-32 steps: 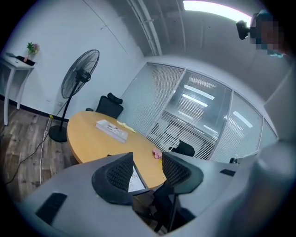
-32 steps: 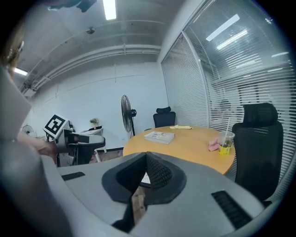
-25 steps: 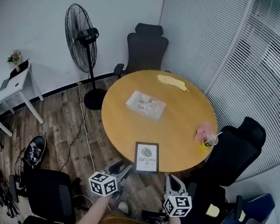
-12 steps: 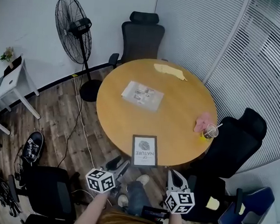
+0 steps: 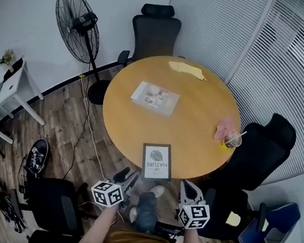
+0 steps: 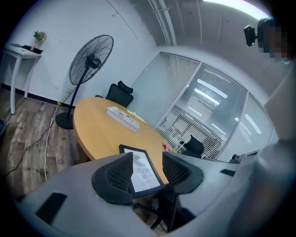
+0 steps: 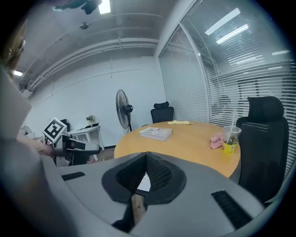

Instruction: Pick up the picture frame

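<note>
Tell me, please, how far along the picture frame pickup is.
Nothing is done yet: the picture frame lies flat at the near edge of the table, untouched. In hand: the left gripper, jaws apart, and the right gripper, jaws together, hover short of it. Left: reaching, gripping and lifting it.

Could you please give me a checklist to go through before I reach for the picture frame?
1. Frame found: ok. The frame lies flat at the near edge of the table.
2. Left gripper ready: ok, jaws apart, lined up with the frame.
3. Left gripper at the frame: not ok. It is short of the table and touches nothing.
4. Right gripper ready: not ok, jaws together.
5. Room round the frame: ok. The book and cup are well away.
6. Frame edge overhangs for a grip: cannot tell.
</note>
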The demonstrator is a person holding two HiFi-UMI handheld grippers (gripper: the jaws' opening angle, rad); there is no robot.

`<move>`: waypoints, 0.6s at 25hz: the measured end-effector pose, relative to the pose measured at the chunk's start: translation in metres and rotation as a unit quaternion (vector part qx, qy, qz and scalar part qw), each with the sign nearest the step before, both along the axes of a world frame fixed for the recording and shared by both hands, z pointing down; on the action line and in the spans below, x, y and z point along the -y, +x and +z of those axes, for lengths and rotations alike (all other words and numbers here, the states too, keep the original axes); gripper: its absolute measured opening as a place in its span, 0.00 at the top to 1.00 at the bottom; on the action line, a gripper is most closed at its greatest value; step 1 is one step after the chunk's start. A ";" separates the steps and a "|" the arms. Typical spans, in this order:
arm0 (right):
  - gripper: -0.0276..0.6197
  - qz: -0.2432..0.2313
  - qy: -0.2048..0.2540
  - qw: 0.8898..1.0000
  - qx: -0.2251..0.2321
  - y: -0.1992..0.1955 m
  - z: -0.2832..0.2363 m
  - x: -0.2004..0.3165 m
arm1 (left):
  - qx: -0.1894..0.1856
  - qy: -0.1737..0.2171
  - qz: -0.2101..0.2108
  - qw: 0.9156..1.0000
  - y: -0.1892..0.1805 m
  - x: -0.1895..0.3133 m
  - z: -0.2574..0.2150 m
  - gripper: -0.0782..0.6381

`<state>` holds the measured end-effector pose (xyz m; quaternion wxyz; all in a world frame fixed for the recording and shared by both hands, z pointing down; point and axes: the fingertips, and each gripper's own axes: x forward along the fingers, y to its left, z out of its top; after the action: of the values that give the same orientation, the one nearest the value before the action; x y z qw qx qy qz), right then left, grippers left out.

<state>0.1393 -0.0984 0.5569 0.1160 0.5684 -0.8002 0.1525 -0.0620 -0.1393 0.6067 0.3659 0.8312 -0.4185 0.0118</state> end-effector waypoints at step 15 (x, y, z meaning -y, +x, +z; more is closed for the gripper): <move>0.94 -0.043 -0.081 0.995 -0.042 0.010 0.067 0.018 | -0.016 -0.084 0.000 0.996 0.022 0.016 0.056 0.60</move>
<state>0.1492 -0.1165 0.6237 0.2016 0.5284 -0.8031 0.1876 -0.0400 -0.1554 0.6628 0.4415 0.7972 -0.4103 0.0334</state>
